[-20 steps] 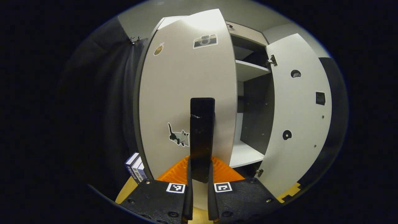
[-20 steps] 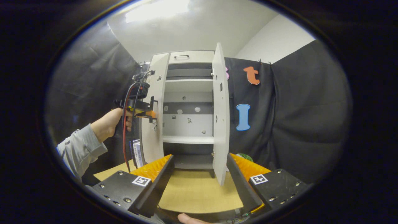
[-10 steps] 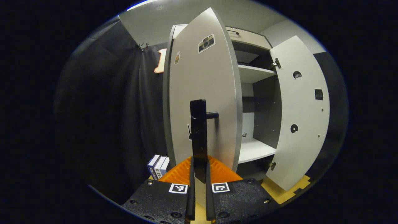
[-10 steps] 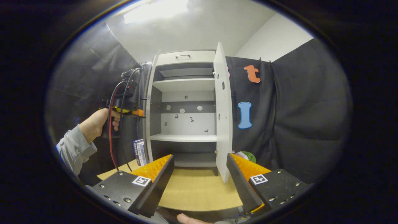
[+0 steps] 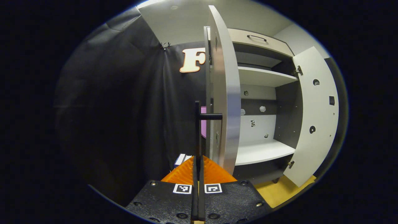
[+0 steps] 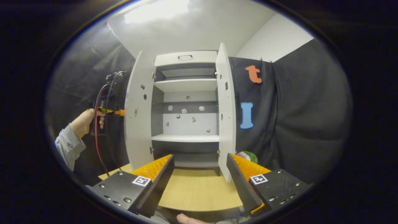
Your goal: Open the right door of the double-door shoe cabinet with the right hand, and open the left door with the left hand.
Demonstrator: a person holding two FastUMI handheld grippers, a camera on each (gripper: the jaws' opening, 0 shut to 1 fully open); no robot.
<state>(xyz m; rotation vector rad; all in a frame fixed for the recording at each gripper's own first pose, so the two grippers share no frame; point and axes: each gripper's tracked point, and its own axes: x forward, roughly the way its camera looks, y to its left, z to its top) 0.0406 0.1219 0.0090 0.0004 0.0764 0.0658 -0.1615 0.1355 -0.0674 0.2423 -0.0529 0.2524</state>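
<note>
shoe cabinet (image 6: 186,93): standing on worktop (image 6: 199,189), both doors swinging wide.
left door (image 5: 222,102): showing edge-on in left gripper view.
left tongs (image 5: 197,174): closing narrow on door handle (image 5: 197,130), both fingers pressing it.
right door (image 6: 226,109): standing open, nothing touching it.
right tongs (image 6: 199,174): hanging wide, holding nothing, well back from cabinet.
risk: left door overswinging against hinge if pull is going on; thin handle slipping from grip.
hidden: handle's lower end sitting behind left tongs; green item (image 6: 247,155) by right door too cut off to identify.
</note>
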